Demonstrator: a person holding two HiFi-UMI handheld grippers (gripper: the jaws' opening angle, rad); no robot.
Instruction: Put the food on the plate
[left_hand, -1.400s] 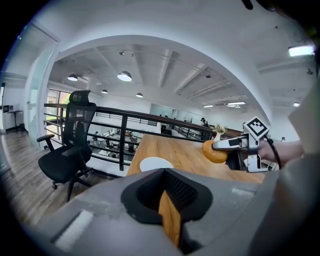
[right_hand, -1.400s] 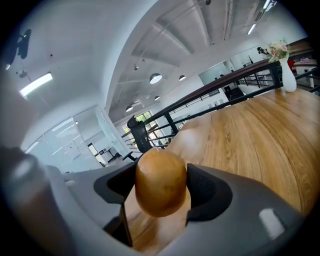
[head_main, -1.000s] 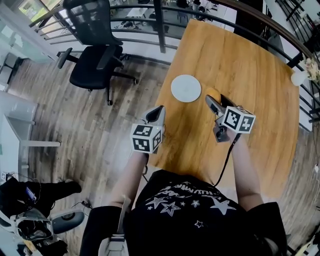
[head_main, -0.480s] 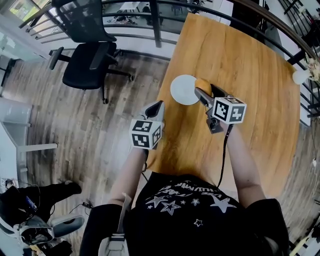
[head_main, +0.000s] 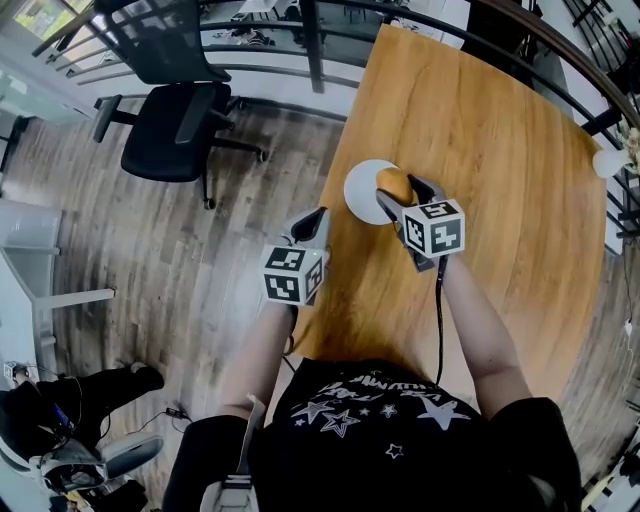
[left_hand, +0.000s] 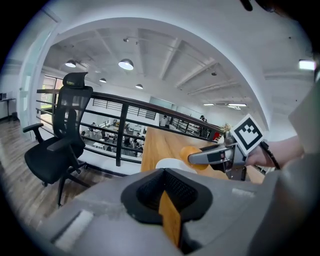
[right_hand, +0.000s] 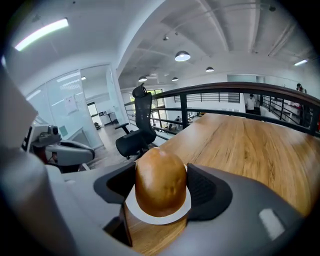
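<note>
One wooden table (head_main: 480, 150) fills the space ahead of and beneath both tools. The left gripper (head_main: 316, 218) hangs at the table's near edge, out to the left of the working tool, its jaws drawn together with nothing between them, so it plays no part for now. The right gripper (head_main: 398, 190) does the work: its jaws stand wide and its pads press on either side of the food. Directly below its tips lies the white plate (head_main: 358, 190), whose rim shows as a pale ring under the jaws in the right gripper view. Smallest is the bun (right_hand: 160, 182), brown and rounded, clamped upright between the pads and sitting over the plate's right part. Whether its base touches the plate, I cannot tell. The step in hand looks like the placing itself, with the carry apparently done. The next move likely calls for easing the bun down until it rests, spreading the jaws wide enough to clear its sides, then drawing the tool straight back so that the roll is not dragged off.
</note>
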